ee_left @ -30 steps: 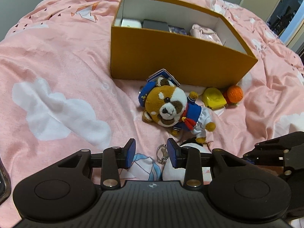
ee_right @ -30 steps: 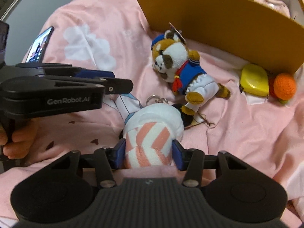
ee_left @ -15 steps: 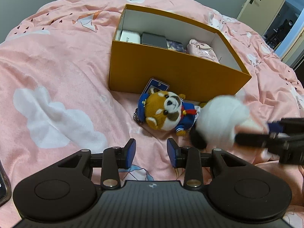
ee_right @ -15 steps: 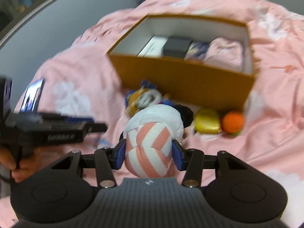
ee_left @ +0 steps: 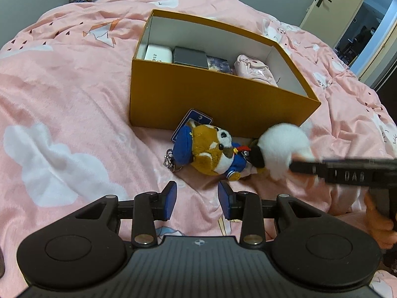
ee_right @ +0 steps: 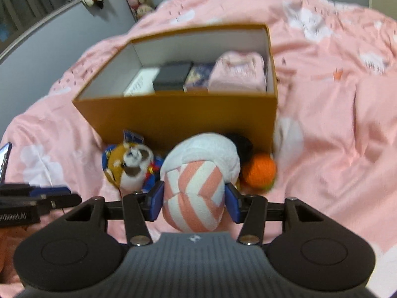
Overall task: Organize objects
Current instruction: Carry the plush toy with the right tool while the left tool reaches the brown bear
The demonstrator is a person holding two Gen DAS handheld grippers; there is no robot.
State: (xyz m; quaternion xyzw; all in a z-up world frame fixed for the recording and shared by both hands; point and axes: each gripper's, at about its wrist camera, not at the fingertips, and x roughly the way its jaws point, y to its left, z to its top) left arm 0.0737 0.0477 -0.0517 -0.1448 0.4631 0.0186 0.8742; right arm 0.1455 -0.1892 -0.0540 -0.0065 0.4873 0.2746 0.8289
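Observation:
My right gripper (ee_right: pixel 194 203) is shut on a white plush toy with pink stripes (ee_right: pixel 196 193), lifted off the bed in front of the orange box (ee_right: pixel 178 118). In the left wrist view the same plush (ee_left: pixel 282 149) hangs at the right, held by the other gripper's dark fingers. My left gripper (ee_left: pixel 198 203) stands open over the pink bedspread with nothing between its pads. A brown-and-white plush dog in a blue sailor suit (ee_left: pixel 211 151) lies on the bed before the orange box (ee_left: pixel 218 99). An orange knitted ball (ee_right: pixel 259 170) rests by the box's corner.
The box holds a white case (ee_left: pixel 157 53), a dark box (ee_left: pixel 191 55), a patterned item and a pink pouch (ee_left: pixel 253 70). A blue tag (ee_left: pixel 192 124) and keyring (ee_left: pixel 171 161) lie by the dog. A phone edge (ee_right: pixel 5 159) shows left. A doorway (ee_left: pixel 359 32) is far right.
My right gripper lifted the striped plush off the bed and carried it right and toward the box. The sailor dog rolled over; the left gripper stayed in place, tilting slightly.

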